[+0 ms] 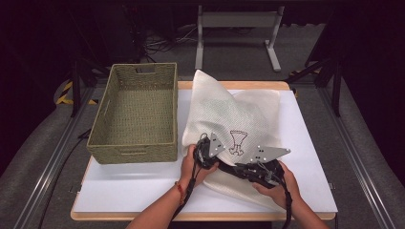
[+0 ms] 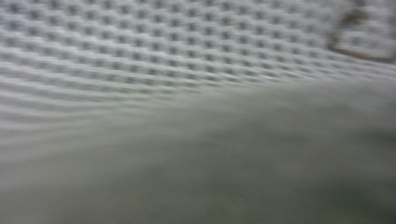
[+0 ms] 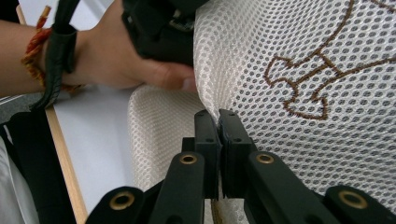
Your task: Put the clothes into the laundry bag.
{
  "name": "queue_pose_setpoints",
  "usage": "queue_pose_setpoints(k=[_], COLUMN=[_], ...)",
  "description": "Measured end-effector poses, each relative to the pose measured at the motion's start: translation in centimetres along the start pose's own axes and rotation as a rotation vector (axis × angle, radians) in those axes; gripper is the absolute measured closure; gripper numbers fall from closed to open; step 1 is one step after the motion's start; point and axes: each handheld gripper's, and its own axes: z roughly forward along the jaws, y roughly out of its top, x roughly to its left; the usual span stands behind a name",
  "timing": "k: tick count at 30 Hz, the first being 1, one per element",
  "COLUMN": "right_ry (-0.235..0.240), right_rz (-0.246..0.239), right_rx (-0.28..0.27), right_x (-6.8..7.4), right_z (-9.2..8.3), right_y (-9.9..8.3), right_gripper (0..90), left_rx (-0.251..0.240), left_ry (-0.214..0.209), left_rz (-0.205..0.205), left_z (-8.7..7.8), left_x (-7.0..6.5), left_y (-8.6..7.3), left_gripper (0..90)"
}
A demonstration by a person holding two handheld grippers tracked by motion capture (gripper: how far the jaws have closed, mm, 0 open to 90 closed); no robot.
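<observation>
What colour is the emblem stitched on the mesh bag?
Brown, on the off-white mesh bag; clearest in the right gripper view.

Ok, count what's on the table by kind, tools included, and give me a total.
Basket: 1
Mesh bag: 1
Tools: 2, left tool, right tool
Total: 4

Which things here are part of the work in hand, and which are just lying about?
In the work:
- white mesh pillow, gripped at its near edge
- left gripper, against the pillow
- right gripper, jaws closed on the mesh
- woven basket, open beside the pillow, probably its destination

Lying about:
- metal stand on the floor behind the table
</observation>
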Motion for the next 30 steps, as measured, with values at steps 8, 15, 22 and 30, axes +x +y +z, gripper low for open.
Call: queue_pose_setpoints(k=[8,15,22,30], right_ry=[-0.022,-0.019,-0.019,-0.011], right_rz=[-0.014,-0.014,-0.016,-0.011], right_rx=[0.029,0.025,0.043,0.045], right_x=[0.1,0.2,0.2,0.2], right_z=[0.6,0.3,0.6,0.5], right_y=[-0.1,-0.1,-0.2,-0.2], right_gripper=[87.2,87.2,87.1,87.1], left_rx=[0.006,0.087,0.194,0.193], left_ry=[-0.112,-0.235,-0.179,-0.181], left_rz=[-0.021,-0.005,0.007,0.047], left_z=[-2.4,-2.6,0.4,0.4], left_x=[-0.4,-2.1,-2.9,-2.3], left_y=[-0.5,-1.0,-0.8,-0.4], left_gripper=[64.0,21.0,29.4,69.8])
